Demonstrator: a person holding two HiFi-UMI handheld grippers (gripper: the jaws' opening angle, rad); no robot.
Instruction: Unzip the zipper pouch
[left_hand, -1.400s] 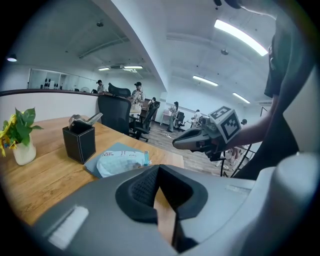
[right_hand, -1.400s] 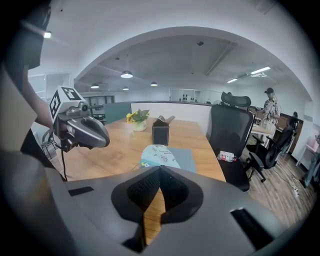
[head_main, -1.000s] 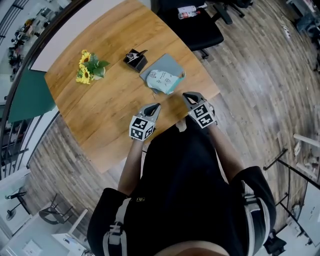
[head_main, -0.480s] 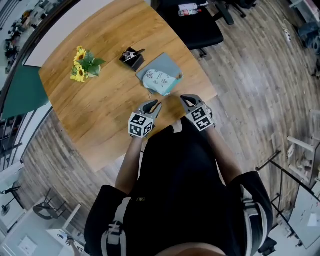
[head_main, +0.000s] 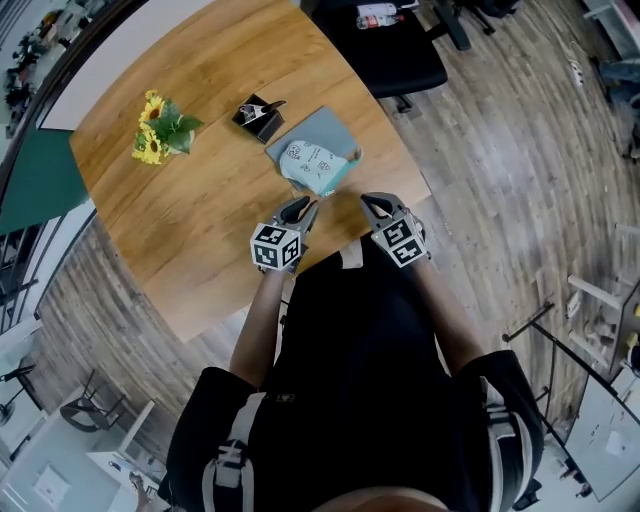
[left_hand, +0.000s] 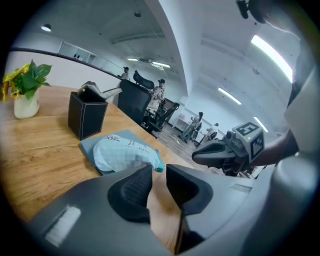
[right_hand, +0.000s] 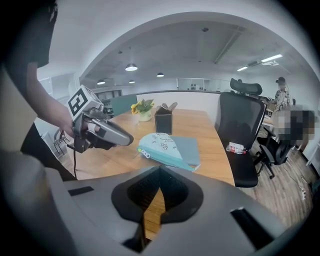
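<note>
- Zipper pouch (head_main: 312, 165): lies on the wooden worktop (head_main: 200, 210), toward its right-hand edge, just ahead of both grippers.
- It rests partly on a flat grey-blue pad (head_main: 335, 132) and overhangs the pad's near edge toward the person.
- Look of the pouch: soft fabric, puffed up and rounded. It is a pale mint colour with small dark printed marks on the top face.
- A darker teal band runs along the edge that faces the grippers.
- Pull tab (right_hand: 143, 153): small and light-coloured, at the end of the teal band nearer the left side.
- Left hand-held gripper (left_hand: 159, 172): its jaws stand apart and have just been opening. Only bare wood shows in the gap between them, so it holds nothing. The tips point at the pouch's near end, close to it but not touching.
- Right hand-held gripper (right_hand: 160, 176): its jaws are together at the tips and it holds nothing. It hangs over the worktop edge, short of the pouch.
- Black box (head_main: 255, 117): stands upright just beyond the pad, apart from the pouch.
- Yellow flowers (head_main: 158, 128): stand in a small pot further left, well apart from the pouch.
</note>
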